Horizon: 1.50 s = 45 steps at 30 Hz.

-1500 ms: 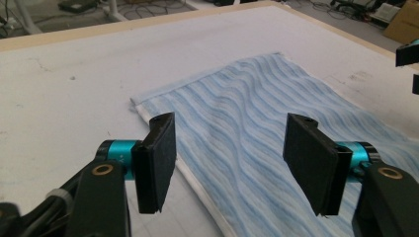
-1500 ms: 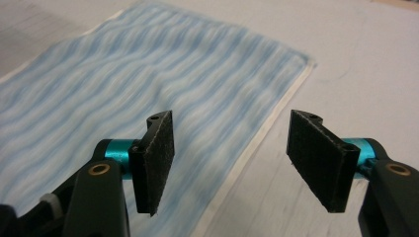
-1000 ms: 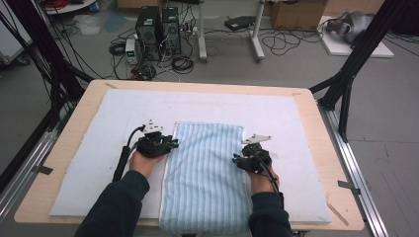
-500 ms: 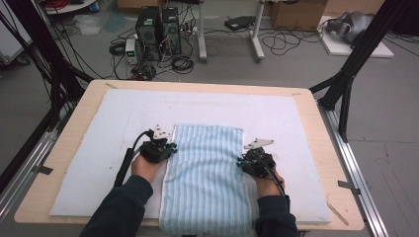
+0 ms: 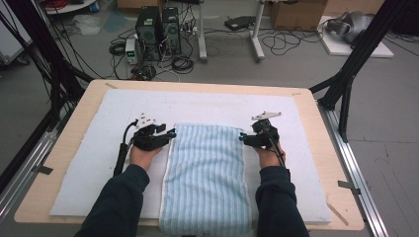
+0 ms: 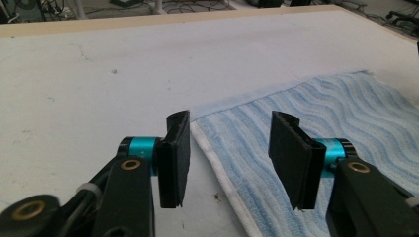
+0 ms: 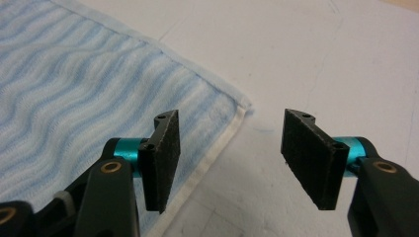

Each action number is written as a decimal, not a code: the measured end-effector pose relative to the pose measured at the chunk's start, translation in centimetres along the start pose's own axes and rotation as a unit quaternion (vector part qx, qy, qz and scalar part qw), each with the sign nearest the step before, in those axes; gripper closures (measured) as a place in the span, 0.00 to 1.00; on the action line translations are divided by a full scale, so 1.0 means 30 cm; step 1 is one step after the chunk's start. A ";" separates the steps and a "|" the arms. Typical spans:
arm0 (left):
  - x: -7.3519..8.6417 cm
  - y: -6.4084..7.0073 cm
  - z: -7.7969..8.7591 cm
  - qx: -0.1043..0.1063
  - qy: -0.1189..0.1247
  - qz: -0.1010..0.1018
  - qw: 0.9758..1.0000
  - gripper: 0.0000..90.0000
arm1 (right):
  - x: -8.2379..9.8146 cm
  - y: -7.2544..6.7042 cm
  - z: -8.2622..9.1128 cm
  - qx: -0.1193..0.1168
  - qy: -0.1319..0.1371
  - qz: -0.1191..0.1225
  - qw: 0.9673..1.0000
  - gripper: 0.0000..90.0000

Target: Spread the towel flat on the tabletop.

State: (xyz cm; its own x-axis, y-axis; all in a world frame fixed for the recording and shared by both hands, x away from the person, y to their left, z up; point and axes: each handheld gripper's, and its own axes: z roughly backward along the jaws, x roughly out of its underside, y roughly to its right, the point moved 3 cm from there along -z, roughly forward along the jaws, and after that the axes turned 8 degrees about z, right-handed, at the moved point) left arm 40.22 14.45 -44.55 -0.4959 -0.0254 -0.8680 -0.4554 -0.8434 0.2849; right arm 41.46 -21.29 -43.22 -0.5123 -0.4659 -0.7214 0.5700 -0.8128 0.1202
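I can't read any text, label, brand or number anywhere: not on the towel (image 5: 206, 177), the foam mat (image 5: 207, 106), or the gear on the floor.

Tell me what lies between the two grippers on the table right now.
The blue striped towel lies flat between the left gripper and the right gripper in the high view, its far corners by their open jaws, which have just been opening with nothing clamped.

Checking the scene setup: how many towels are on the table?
1. The blue striped towel lies flat mid-table on the white mat, between the left gripper and right gripper, its near end hanging over the table's front edge.
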 end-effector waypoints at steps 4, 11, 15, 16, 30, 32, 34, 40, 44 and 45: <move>-0.036 0.032 0.031 0.006 -0.026 -0.036 0.999 0.48 | -0.004 -0.008 0.018 -0.016 0.012 0.005 1.000 0.36; -0.169 0.069 0.044 0.029 -0.035 -0.068 0.997 0.29 | -0.012 -0.009 0.062 -0.034 0.039 0.024 0.998 0.22; -0.234 0.063 0.028 0.050 -0.050 -0.098 0.993 0.28 | -0.019 0.019 0.090 -0.041 0.051 0.031 0.997 0.14; -0.249 0.055 0.019 0.060 -0.057 -0.105 0.991 0.28 | -0.022 0.025 0.095 -0.042 0.055 0.033 0.997 0.13; -0.173 -0.003 -0.167 0.048 -0.097 -0.084 0.991 0.32 | -0.003 0.103 0.011 -0.074 0.031 -0.020 0.997 0.13; -0.150 -0.009 -0.192 0.043 -0.113 -0.083 0.989 0.36 | 0.000 0.101 -0.007 -0.069 0.022 -0.021 0.997 0.17; -0.128 -0.019 -0.212 0.036 -0.129 -0.077 0.988 0.39 | -0.001 0.093 -0.028 -0.066 0.012 -0.017 0.998 0.19; -0.081 -0.046 -0.234 0.008 -0.148 -0.074 0.986 0.46 | -0.012 0.075 -0.068 -0.069 -0.001 0.000 0.998 0.38; -0.053 -0.061 -0.239 -0.002 -0.149 -0.076 0.986 0.51 | -0.008 0.087 -0.082 -0.055 -0.010 -0.006 0.998 0.47; -0.052 -0.060 -0.240 -0.005 -0.147 -0.082 0.986 0.53 | -0.004 0.089 -0.090 -0.054 -0.015 -0.008 0.998 0.48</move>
State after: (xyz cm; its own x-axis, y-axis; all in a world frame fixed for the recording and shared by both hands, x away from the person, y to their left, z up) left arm 47.13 12.15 -46.63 -0.6104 0.2673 -0.7456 -0.5404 -0.8288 0.1452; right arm 44.79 -22.47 -44.64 -0.5398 -0.4653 -0.7015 0.6265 -0.7786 0.0343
